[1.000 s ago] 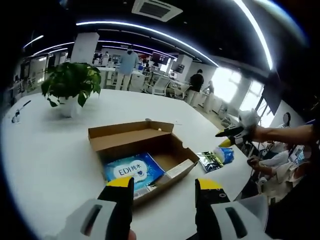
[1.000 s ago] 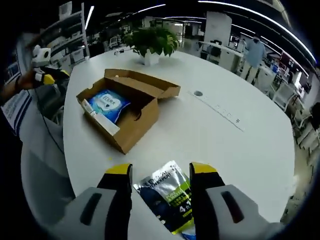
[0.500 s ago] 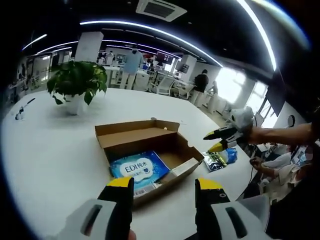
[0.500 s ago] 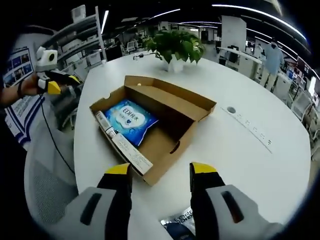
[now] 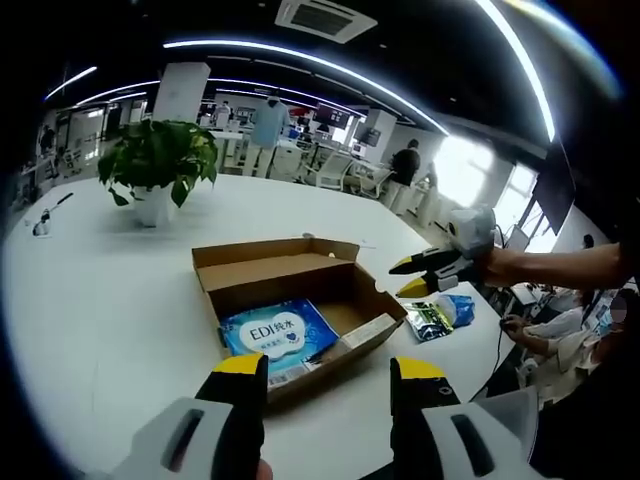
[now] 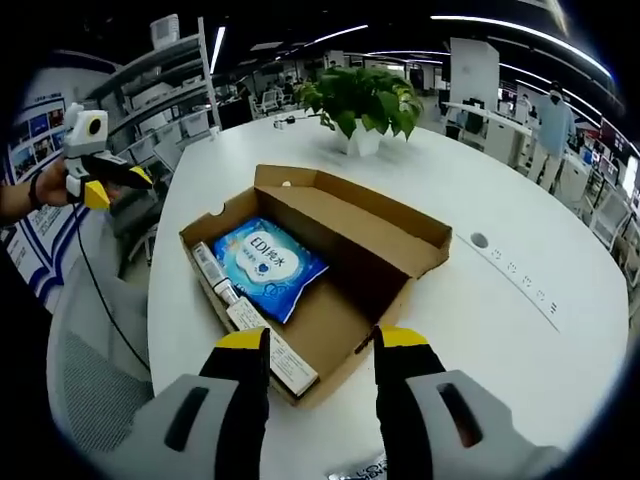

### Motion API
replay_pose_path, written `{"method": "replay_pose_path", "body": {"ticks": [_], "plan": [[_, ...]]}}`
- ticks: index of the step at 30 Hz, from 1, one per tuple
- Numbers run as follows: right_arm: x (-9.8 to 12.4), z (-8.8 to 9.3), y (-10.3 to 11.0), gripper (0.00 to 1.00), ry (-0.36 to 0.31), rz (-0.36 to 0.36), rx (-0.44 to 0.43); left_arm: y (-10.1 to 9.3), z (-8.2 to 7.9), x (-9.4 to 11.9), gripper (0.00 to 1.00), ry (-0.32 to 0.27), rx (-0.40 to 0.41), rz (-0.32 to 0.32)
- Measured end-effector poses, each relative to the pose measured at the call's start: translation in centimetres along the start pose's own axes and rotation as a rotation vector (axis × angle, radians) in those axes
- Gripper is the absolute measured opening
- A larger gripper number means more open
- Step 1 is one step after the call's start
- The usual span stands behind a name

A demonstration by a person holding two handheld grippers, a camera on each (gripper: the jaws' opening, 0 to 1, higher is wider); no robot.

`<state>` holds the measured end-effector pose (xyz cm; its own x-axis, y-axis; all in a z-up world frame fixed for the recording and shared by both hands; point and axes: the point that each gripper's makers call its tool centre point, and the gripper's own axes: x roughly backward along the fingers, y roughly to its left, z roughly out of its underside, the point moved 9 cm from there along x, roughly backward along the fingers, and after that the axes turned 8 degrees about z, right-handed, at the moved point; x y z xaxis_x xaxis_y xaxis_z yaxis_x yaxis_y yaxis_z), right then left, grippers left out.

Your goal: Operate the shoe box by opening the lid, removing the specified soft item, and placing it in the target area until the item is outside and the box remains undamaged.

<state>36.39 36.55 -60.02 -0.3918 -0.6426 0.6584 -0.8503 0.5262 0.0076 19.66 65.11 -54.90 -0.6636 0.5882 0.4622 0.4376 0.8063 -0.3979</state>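
Beyond the left gripper (image 5: 330,378), in the left gripper view, the shoe box (image 5: 300,305) sits on the white table (image 5: 90,300) with its lid (image 5: 270,262) already folded back. A blue wipes pack (image 5: 277,336) lies inside the box, against its near wall. Left jaws spread, nothing between them. The right gripper (image 5: 425,275) hangs past the box's far corner, jaws parted, empty. Just beyond that corner a dark packet (image 5: 428,320) lies on the table, outside the box; possibly an item already removed, though its label is too small to read.

Over the shoe box (image 6: 330,290), in the right gripper view, the right gripper (image 6: 315,350) hovers above the near wall, jaws apart, holding nothing. The wipes pack (image 6: 268,264) rests in the box's left part, beside long flat cartons (image 6: 250,315). The left gripper (image 6: 100,175) is well off to the box's left.

Judgement: opening done; the pack's removal and placing remain. Box looks undamaged.
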Motion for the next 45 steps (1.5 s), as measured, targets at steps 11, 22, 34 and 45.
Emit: {"method": "replay_pose_path", "body": {"ticks": [11,22,34,45], "plan": [[-4.1,-1.3,1.3,0.38,0.060,-0.010,-0.006,0.7,0.5,0.4,0.49,0.003,0.013,-0.007],[-7.4,-1.7,0.2,0.35,0.105,-0.008,-0.092,1.2,0.7,0.8,0.49,-0.011,0.028,-0.012],[-11.1,-1.5,1.1,0.30,0.149,-0.019,-0.211,1.6,1.1,1.5,0.49,-0.005,0.042,-0.029],[-13.8,-0.2,2.5,0.24,0.231,-0.012,-0.303,2.0,1.7,2.0,0.49,-0.008,0.062,-0.037]]}}
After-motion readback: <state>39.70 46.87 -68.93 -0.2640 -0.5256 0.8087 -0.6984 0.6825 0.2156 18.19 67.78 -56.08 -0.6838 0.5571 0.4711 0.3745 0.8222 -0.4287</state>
